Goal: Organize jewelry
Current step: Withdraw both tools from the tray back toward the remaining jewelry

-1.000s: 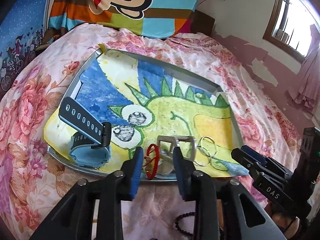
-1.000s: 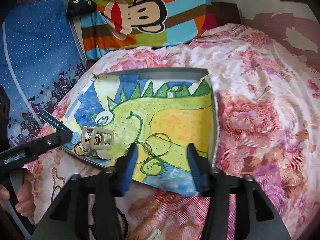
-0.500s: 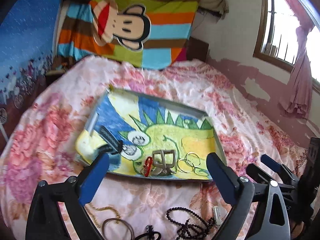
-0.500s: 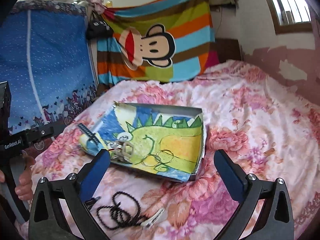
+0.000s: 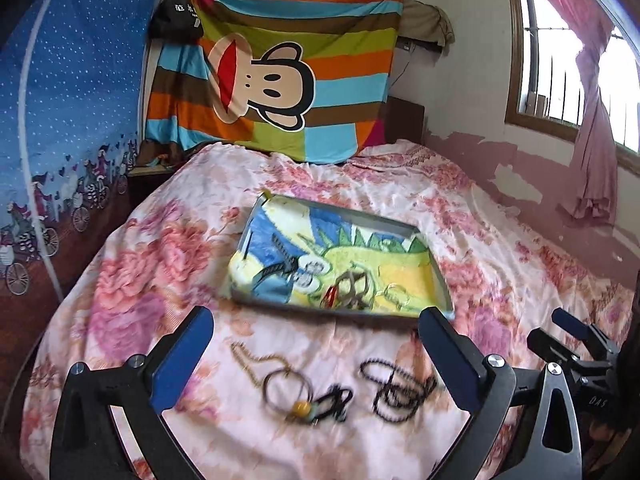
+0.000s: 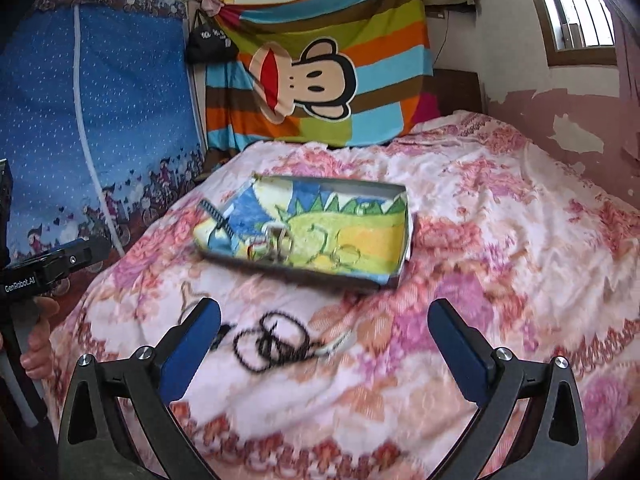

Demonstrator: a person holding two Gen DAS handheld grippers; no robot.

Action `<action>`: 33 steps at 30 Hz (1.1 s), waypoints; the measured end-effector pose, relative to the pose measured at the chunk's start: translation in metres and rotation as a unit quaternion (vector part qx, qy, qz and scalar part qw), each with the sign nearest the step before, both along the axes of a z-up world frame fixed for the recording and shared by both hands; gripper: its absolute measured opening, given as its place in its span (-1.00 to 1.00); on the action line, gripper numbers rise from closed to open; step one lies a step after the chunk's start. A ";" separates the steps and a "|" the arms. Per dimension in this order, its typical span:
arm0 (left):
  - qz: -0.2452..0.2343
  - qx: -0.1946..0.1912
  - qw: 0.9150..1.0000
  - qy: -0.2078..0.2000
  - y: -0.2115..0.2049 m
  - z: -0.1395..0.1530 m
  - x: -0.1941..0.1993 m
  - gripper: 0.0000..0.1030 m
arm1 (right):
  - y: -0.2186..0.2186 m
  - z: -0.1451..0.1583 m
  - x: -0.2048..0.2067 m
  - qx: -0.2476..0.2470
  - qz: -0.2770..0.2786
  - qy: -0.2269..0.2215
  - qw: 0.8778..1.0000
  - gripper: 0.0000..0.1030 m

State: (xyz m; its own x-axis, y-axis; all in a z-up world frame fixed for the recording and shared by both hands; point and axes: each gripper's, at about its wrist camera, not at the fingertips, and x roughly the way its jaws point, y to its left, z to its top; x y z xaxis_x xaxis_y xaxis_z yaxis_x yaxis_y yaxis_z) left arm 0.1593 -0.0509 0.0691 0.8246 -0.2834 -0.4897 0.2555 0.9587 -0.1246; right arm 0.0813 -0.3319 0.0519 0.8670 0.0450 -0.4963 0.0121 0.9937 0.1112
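A metal tray (image 5: 412,230) lined with a dinosaur-print cloth lies on the bed; it also shows in the right wrist view (image 6: 394,190). In it are a blue watch (image 5: 276,268), a red bracelet (image 5: 329,295), a buckle (image 5: 352,286) and thin rings (image 5: 396,293). On the bedspread in front of the tray lie a black bead necklace (image 5: 396,390), a ring bangle with an amber bead (image 5: 286,392) and a gold chain (image 5: 246,354). My left gripper (image 5: 320,356) is open and empty, held back above the loose pieces. My right gripper (image 6: 324,344) is open and empty above the black beads (image 6: 276,340).
The floral bedspread (image 5: 160,264) covers the whole bed. A striped monkey blanket (image 5: 272,80) hangs at the head. A blue starry curtain (image 5: 60,120) stands on the left, a window (image 5: 568,60) on the right. The other gripper (image 5: 576,344) is at the right edge.
Both grippers have opened wide and pulled back and up from the tray. The loose jewelry on the bedspread has come into view below them.
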 end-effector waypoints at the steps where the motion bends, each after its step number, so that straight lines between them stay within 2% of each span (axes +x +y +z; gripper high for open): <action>1: -0.001 0.003 1.000 0.002 0.002 -0.002 -0.004 1.00 | 0.002 -0.002 -0.003 0.000 0.003 0.004 1.000 0.98; 9: -0.002 0.034 0.999 0.028 0.015 -0.022 -0.040 1.00 | 0.013 -0.022 -0.022 -0.010 0.015 0.051 0.999 0.98; 16: -0.002 0.053 0.995 0.083 0.026 -0.053 -0.049 1.00 | 0.013 -0.047 -0.022 -0.012 0.017 0.098 0.995 0.98; 27: -0.003 0.073 0.986 0.147 0.030 -0.089 -0.037 1.00 | 0.024 -0.069 -0.004 -0.022 0.039 0.140 0.989 0.98; 33: -0.004 0.063 0.982 0.178 0.035 -0.101 -0.019 1.00 | 0.032 -0.073 0.013 -0.027 0.053 0.147 0.987 0.98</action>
State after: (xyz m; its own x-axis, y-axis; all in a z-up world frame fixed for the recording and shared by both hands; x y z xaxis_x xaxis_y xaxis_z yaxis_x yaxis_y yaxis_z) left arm 0.1405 -0.0159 -0.0319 0.5929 -0.2083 -0.7778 0.2251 0.9703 -0.0882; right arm 0.0944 -0.3002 -0.0213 0.6763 0.0945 -0.7305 -0.0692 0.9955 0.0647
